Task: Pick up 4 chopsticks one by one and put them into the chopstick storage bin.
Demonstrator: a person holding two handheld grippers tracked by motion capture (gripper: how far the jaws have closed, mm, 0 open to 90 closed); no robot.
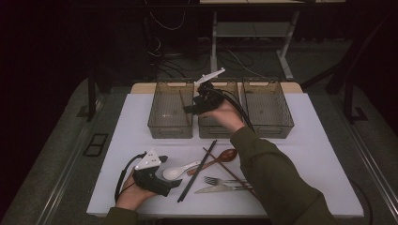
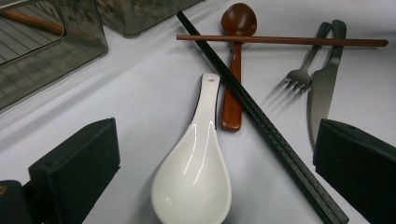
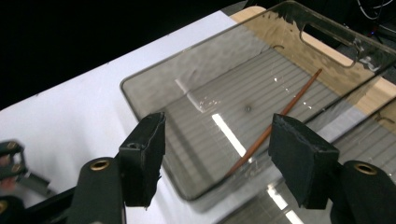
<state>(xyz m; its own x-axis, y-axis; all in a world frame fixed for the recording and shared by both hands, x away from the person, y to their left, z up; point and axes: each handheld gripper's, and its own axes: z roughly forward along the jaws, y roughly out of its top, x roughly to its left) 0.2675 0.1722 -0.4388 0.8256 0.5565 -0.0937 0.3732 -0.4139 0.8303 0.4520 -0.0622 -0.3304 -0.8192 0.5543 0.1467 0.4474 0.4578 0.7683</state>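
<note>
Right claw (image 1: pixel 187 108) jaws apart and empty above left clear bin (image 1: pixel 170 110), brown chopstick (image 3: pixel 273 124) lying inside that bin, left claw (image 1: pixel 174 183) wide open, resting on white tabletop (image 1: pixel 136 126) beside white ceramic spoon (image 2: pixel 196 164), black chopstick (image 2: pixel 261 119) nearby.

Your brown chopstick (image 3: pixel 275 122) lies slantwise inside the leftmost clear bin (image 3: pixel 154 70), tip toward one o'clock.
</note>
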